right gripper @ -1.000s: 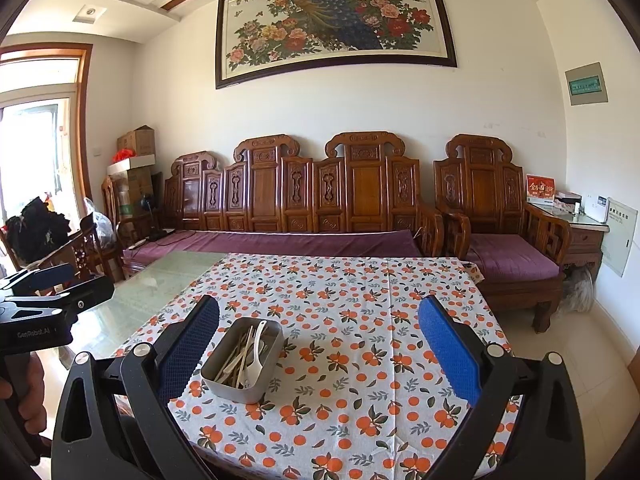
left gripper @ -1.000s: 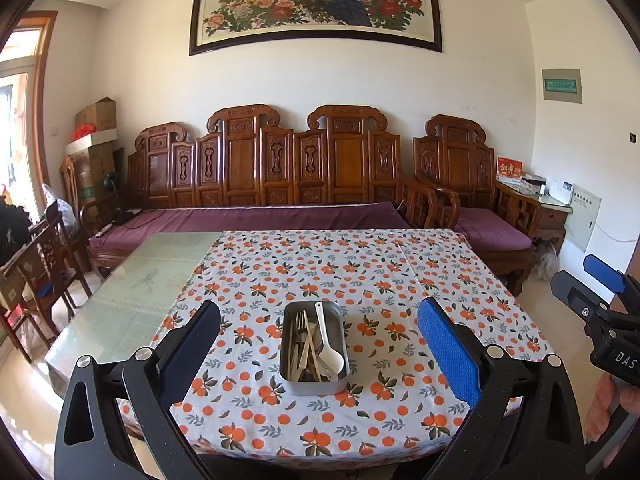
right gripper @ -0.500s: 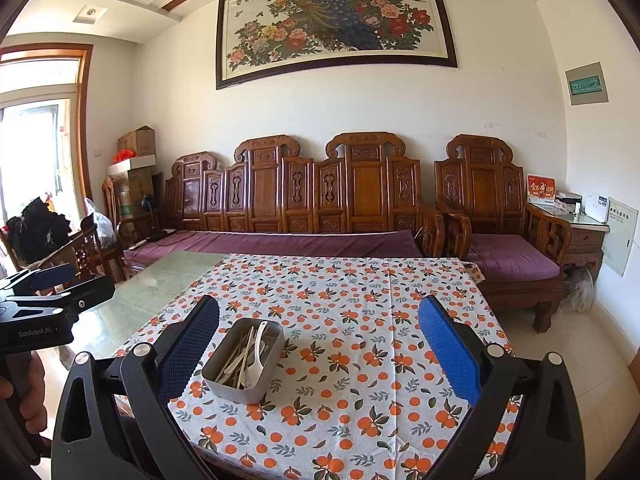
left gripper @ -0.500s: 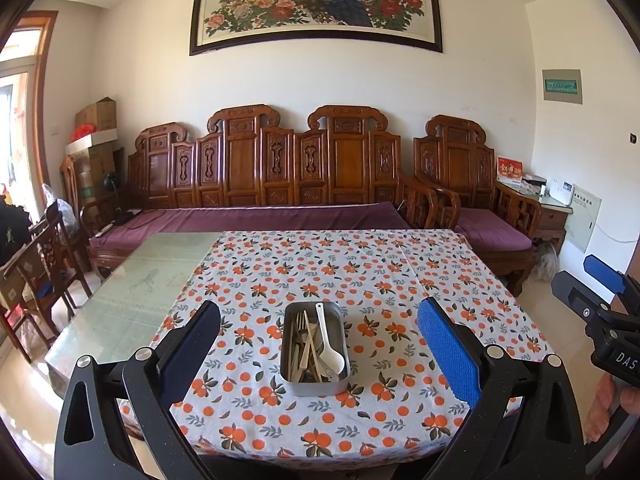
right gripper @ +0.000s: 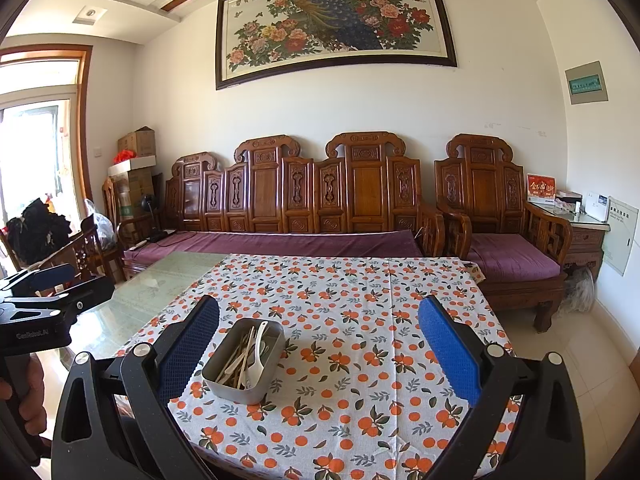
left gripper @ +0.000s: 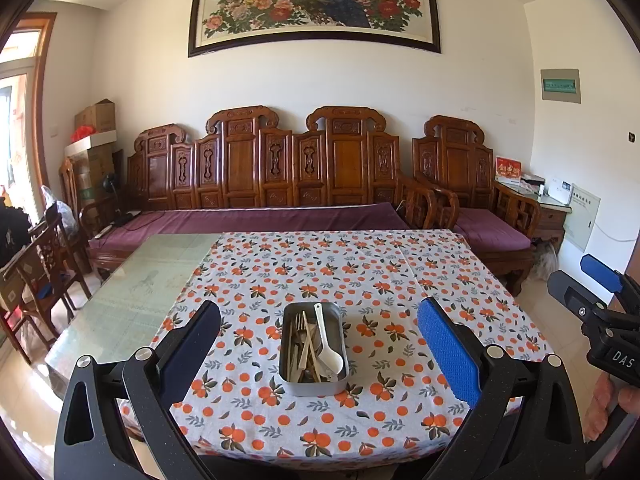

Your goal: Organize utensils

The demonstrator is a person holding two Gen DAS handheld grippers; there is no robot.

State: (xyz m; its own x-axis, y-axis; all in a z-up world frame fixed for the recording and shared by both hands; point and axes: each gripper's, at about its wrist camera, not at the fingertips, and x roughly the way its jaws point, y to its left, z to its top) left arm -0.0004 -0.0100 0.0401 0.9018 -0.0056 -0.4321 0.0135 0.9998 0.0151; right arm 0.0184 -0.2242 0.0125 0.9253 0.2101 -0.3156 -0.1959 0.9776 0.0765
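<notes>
While utensils fill rectangular metal tin (left gripper: 314, 382), patterned tablecloth (left gripper: 400, 280).

Both views are fisheye, each looking forward between its own 2 blue-padded fingers, slightly downward over the near edge of the table (left gripper: 132, 304) toward the carved bench (left gripper: 280, 168) and the painting (left gripper: 316, 4) on the far wall; the left wrist view stands nearly square to the metal tray (left gripper: 314, 384), which lies at lower centre; the right wrist view sits further to the right, so the tray (right gripper: 232, 380) falls lower left of centre; both share the tablecloth (left gripper: 360, 272), bench, painting; each catches the other gripper at its frame edge, the right gripper (left gripper: 600, 304) at right, the left gripper (right gripper: 44, 296) at left.
</notes>
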